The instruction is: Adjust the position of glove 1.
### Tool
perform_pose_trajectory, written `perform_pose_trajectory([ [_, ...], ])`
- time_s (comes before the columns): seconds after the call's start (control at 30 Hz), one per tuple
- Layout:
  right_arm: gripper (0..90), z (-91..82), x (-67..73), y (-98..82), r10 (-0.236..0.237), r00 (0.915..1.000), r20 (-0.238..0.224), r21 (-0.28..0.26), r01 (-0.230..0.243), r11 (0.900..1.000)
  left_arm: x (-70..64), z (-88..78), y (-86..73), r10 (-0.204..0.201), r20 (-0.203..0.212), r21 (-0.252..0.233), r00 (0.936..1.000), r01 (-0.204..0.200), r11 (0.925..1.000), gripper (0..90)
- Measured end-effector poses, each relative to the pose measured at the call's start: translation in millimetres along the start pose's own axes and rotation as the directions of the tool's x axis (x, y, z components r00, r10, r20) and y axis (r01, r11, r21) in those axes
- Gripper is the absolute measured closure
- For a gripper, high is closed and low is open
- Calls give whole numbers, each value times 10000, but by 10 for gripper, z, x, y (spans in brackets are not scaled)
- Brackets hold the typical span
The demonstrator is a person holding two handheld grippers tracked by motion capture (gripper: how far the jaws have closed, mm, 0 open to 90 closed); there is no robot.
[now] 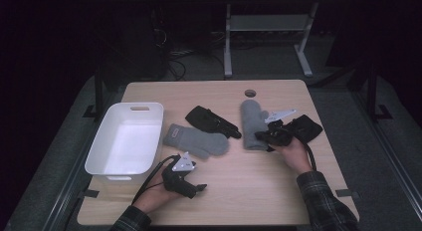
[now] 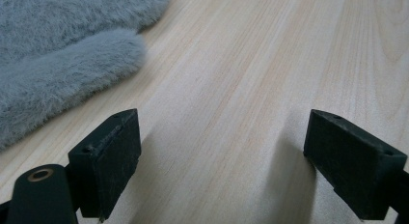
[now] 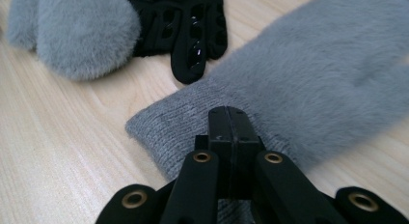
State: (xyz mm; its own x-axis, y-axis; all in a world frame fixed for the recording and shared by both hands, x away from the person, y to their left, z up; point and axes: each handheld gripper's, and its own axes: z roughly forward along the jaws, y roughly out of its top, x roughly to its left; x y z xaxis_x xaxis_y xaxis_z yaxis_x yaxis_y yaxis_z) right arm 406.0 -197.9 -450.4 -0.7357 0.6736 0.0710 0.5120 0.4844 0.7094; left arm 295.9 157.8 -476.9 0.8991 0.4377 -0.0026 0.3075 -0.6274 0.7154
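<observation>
Right now the right tool (image 3: 230,119) has its jaws pressed together on the knit cuff of the grey mitten (image 3: 313,79), which lies flat on the wooden surface (image 1: 259,176), right of centre, cuff toward the person. Left tool (image 1: 191,185) rests near the front edge with jaws spread wide, nothing between them, bare wood ahead.

Risks, judged from here: the grip looks like a thin pinch of cuff fabric, so a quick lift could let it slip out, or the fluffy body could drag and fold. The black glove (image 3: 185,26) lies touching or nearly touching the mitten's side; a pull toward the left may snag it and carry it along. A second black glove (image 1: 307,126) sits just beside the right hand (image 1: 293,154) and could be knocked by the wrist or cable.

Around: the other grey mitten (image 1: 196,140) lies mid-surface, between the held one and the white bin (image 1: 97,156) at the left. That mitten and the black glove sit in the path to the bin; a low drag would plough into them.
</observation>
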Motion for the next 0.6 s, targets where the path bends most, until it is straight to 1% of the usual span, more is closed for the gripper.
perform_pose_trajectory([
  [0.1, 900, 16, 26, 6, -76, 10000, 20, 70, 76, 9999, -1, 3, 1, -15, -7, -17, 10000, 15, 10000, 121],
  [0.27, 900, 28, 56, 19, -226, 9997, -127, 131, 227, 9997, -3, 3, 0, -31, 6, -15, 10000, 31, 10000, 121],
  [0.37, 900, 36, 88, 25, -216, 9992, -328, 116, 220, 9997, -3, 4, 0, -41, 6, -20, 10000, 41, 10000, 121],
  [0.5, 900, 53, 130, 31, -357, 9975, -609, 120, 365, 9993, -4, 9, 4, -79, 9, -40, 10000, 79, 10000, 121],
  [0.57, 900, 44, 159, 26, -296, 9974, -659, 176, 309, 9994, -4, 10, 5, -85, 0, -36, 10000, 85, 10000, 121],
  [0.6, 900, 29, 185, 15, -419, 9967, -689, 228, 436, 9988, -5, 9, 5, -88, -1, -30, 10000, 88, 10000, 121],
])
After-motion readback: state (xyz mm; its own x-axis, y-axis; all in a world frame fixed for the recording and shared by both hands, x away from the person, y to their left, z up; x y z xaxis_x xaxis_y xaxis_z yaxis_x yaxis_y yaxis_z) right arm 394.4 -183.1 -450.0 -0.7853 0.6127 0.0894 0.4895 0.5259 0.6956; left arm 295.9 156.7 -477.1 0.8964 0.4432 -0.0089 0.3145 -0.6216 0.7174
